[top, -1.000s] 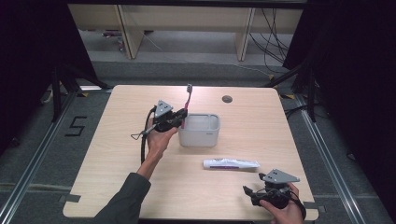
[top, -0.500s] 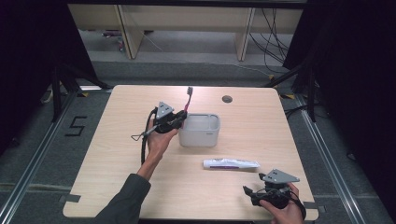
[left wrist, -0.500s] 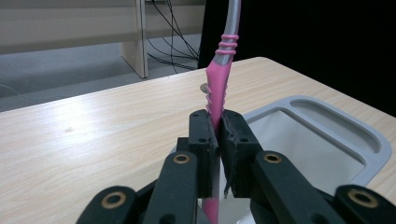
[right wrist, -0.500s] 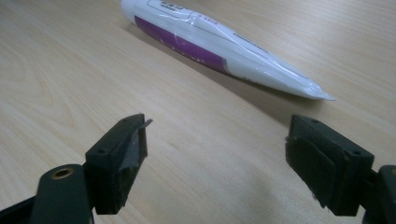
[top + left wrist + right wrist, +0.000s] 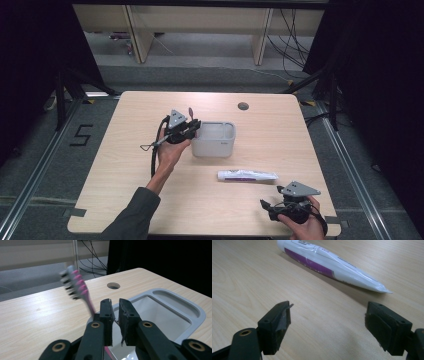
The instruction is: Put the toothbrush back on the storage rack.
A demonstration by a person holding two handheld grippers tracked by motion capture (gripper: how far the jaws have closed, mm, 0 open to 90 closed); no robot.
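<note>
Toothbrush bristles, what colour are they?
Pink and grey on the toothbrush, best in the left gripper view, though blurred.

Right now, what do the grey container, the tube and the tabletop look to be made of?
Grey container: likely moulded plastic, matte, with rounded rims. Tube: soft plastic or laminate, glossy, creased, with a crimped flat end. Tabletop: light wood-grain surface, probably laminate; its smooth, even sheen suggests so.

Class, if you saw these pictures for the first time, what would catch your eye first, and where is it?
The pink toothbrush stands out, sticking up beside the left gripper at the near edge of the grey container. Next, the purple-and-white toothpaste tube lying on the table, just ahead of the open right gripper.
</note>
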